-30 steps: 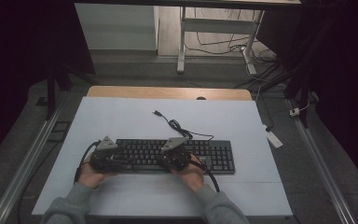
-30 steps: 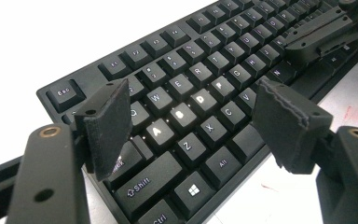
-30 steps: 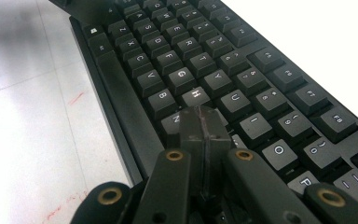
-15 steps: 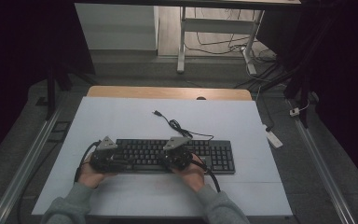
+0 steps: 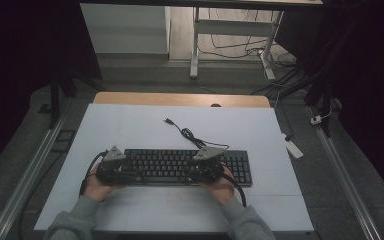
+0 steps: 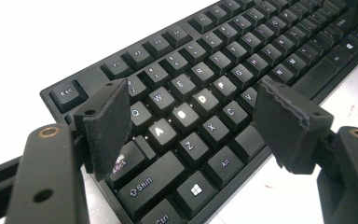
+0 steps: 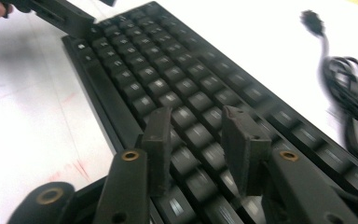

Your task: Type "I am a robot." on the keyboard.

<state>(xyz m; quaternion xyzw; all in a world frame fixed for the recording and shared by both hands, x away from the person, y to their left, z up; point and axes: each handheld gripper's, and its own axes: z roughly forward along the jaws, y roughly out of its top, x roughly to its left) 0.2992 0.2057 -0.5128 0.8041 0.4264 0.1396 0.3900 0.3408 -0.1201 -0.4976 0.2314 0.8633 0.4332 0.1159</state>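
A black keyboard (image 5: 172, 162) lies across the white table, its cable (image 5: 187, 134) coiled behind it and ending in a loose plug. My left gripper (image 5: 116, 169) hovers over the keyboard's left end. In the left gripper view it (image 6: 193, 100) is open wide above the lit A, S and D keys of the keyboard (image 6: 228, 51). My right gripper (image 5: 206, 169) is over the keyboard's right half. Its jaws have just been opening: in the right gripper view the gripper (image 7: 196, 116) stands open above the keys (image 7: 135, 60), with nothing clamped between the pads.
The white table top (image 5: 130, 125) extends behind and in front of the keyboard, with a wooden strip (image 5: 180, 99) at its far edge. Metal rails (image 5: 30, 170) run along both sides. In the right gripper view, the cable (image 7: 349, 79) lies past the keyboard's back edge.
My right gripper has slid to the right along the keyboard. The left gripper has stayed where it was.
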